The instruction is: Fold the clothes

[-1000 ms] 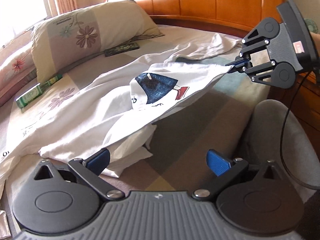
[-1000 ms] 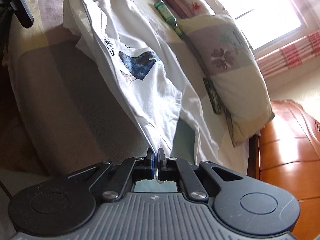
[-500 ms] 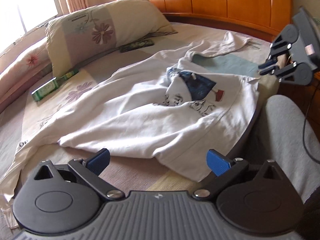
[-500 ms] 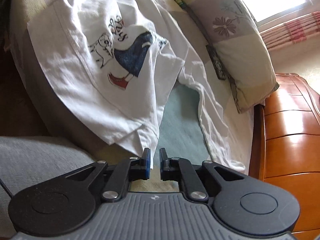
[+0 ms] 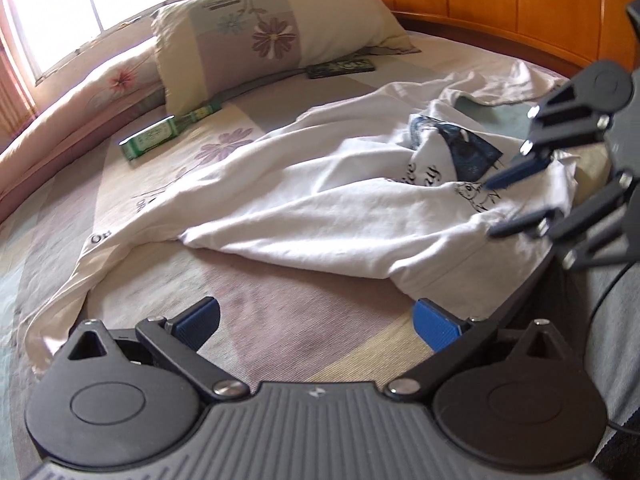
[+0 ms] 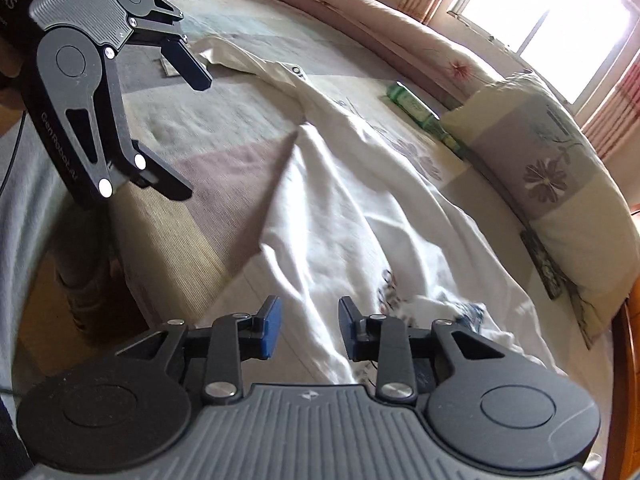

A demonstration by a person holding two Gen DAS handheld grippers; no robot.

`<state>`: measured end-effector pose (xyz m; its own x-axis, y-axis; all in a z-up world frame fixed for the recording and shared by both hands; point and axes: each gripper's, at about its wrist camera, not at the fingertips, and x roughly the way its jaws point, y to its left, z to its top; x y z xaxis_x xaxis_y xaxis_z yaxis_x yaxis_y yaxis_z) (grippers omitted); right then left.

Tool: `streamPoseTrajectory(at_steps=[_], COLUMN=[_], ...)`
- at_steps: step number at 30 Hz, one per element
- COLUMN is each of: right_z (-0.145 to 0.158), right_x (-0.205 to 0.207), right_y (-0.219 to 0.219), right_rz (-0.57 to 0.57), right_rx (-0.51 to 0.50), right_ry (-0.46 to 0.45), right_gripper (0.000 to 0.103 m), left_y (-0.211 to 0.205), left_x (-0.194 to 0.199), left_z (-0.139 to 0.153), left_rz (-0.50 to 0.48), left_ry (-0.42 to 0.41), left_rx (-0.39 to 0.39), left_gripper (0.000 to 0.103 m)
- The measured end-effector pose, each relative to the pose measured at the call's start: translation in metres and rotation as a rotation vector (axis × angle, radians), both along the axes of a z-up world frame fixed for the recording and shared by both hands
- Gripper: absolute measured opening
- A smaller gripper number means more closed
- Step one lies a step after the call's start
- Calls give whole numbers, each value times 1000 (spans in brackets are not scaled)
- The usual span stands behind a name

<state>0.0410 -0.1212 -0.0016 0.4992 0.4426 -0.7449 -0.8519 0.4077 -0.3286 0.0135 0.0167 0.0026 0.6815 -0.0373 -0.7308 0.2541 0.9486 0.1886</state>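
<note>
One white T-shirt (image 5: 320,208) lies rumpled on the bed (image 5: 280,320), print bunched up. Two grippers over it: left gripper (image 5: 316,320) jaws wide apart, holding nothing; right gripper (image 6: 306,328) jaws apart above the cloth. One flowered pillow (image 5: 264,36), one green box (image 5: 150,142).

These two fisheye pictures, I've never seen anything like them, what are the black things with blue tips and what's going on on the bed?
They are two hand-held claws, one in each of a person's hands, and each carries a camera looking forward along its two fingers. One picture comes from the left claw, with the right claw at its right edge. The other comes from the right claw, with the left one in its upper left. Both claws are open and hold nothing. A crumpled white T-shirt with a blue print lies on the bed, beside a flowered pillow, a green box and a dark flat packet. The shirt is not yet folded.
</note>
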Motion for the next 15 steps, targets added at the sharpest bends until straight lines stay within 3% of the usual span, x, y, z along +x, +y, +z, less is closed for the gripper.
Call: streamPoseTrajectory(at_steps=[9,11,15], right_z=[-39,-45,-34], right_x=[19,19,13], right_y=[52,52,47], right_rz=[-74,-75,-59], right_rx=[-30,-55,-55], right_ry=[54,56,-8], right_gripper=[43,23,15], left_y=[19,21,27], left_x=[0,1,1], left_z=[-3,-4,-6], left_rz=[49,55,67], left_ry=[13,15,21], left_rx=[-87,-100,-125], left_gripper=[102,102,102])
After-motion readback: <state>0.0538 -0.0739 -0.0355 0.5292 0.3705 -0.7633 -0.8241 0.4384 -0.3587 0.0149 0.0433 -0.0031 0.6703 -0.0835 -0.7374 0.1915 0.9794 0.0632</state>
